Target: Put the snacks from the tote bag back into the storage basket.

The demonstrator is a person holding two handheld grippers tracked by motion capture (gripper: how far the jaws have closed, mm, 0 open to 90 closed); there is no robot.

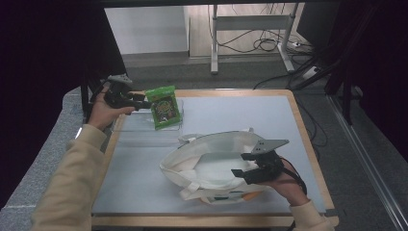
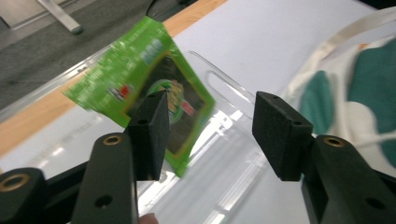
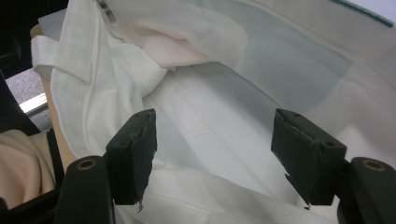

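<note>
A green snack packet (image 1: 163, 107) stands tilted over a clear plastic tray (image 1: 144, 131) at the table's far left. My left gripper (image 1: 144, 103) reaches in from the left with its tips at the packet's edge. In the left gripper view the packet (image 2: 135, 79) is blurred and lies beyond the left jaw of the left gripper (image 2: 210, 126). The jaws stand apart and nothing presses between the pads. A white cloth bag (image 1: 211, 163) lies open in the middle. My right gripper (image 1: 244, 164) sits at its right rim. Its jaws are apart inside the bag's mouth (image 3: 210, 107).
A grey mat (image 1: 231, 115) covers the wooden table (image 1: 298, 120). The clear tray (image 2: 224, 154) lies between the left gripper and the bag (image 2: 355, 79), which has teal patches. Beyond the table stand a metal desk frame (image 1: 250, 24) and loose cables (image 1: 264, 45) on the floor.
</note>
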